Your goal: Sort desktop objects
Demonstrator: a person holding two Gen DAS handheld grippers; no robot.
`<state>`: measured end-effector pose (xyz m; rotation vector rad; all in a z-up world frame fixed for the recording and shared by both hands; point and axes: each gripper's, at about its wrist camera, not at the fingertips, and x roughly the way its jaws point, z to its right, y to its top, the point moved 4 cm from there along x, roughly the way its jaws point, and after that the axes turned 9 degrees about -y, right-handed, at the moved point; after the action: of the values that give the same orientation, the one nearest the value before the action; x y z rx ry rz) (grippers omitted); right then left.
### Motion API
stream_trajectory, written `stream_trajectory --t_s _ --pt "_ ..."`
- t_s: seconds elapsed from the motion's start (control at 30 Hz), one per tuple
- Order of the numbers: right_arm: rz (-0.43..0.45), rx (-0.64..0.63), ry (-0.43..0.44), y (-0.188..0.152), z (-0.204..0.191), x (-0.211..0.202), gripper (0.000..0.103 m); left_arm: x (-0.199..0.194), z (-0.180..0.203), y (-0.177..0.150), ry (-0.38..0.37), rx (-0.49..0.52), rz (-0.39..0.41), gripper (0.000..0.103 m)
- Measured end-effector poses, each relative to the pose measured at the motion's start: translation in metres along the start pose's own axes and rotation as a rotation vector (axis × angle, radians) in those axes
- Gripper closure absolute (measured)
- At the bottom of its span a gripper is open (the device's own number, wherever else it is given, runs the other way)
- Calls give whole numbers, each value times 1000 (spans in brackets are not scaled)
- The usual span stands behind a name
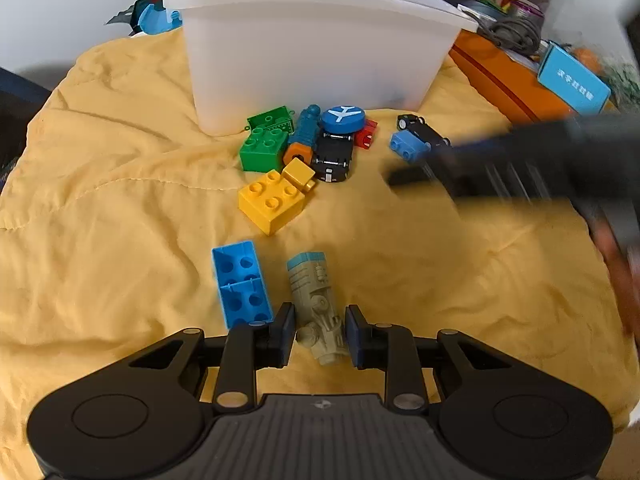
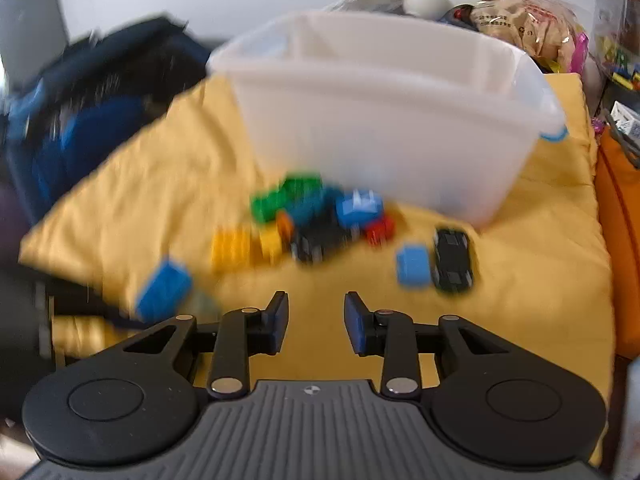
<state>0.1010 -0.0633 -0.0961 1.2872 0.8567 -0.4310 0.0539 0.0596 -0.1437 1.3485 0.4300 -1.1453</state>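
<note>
My left gripper (image 1: 318,330) is open, its jaws either side of the near end of a grey-green toy piece (image 1: 316,304) that lies on the yellow cloth (image 1: 120,200); small gaps show at both pads. A blue brick (image 1: 240,284) lies upside down just left of it. Further off are a yellow brick (image 1: 270,202), a green brick (image 1: 262,148), a black toy car (image 1: 333,156) and a blue disc with a plane (image 1: 343,119). My right gripper (image 2: 316,322) is open and empty above the cloth; in the left wrist view it (image 1: 408,178) is a blur at right.
A translucent white bin (image 1: 312,40) stands behind the toy pile; it also shows in the right wrist view (image 2: 384,120). A small blue brick (image 2: 414,266) and a second black car (image 2: 452,260) lie right of the pile. An orange box (image 1: 508,76) and clutter line the right edge.
</note>
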Motion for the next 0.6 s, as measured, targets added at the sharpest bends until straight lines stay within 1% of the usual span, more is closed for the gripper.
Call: stream_trajectory --t_s 0.07,0.13,0.23,0.33,0.4,0.43,0.5,0.6 --pt "13 62 17 18 0 9 69 1 -2 0 -11 -1 0 73" --pt "1 123 17 36 0 24 69 1 -3 0 -18 8 -2 72" --pt "-56 218 30 55 1 50 68 2 -4 1 -24 16 -3 72" --pt "-124 247 -6 57 -1 72 69 3 -4 1 -30 27 -1 72" --pt "-148 232 -14 53 -6 82 70 3 -4 0 -31 29 1 72" --pt "-132 208 -24 52 -9 81 71 3 -4 0 -33 29 3 71" --pt "-111 120 -33 54 -17 78 85 3 -5 0 -35 26 6 71" --pt "-85 59 -6 51 -20 60 91 3 -4 0 -31 20 8 72"
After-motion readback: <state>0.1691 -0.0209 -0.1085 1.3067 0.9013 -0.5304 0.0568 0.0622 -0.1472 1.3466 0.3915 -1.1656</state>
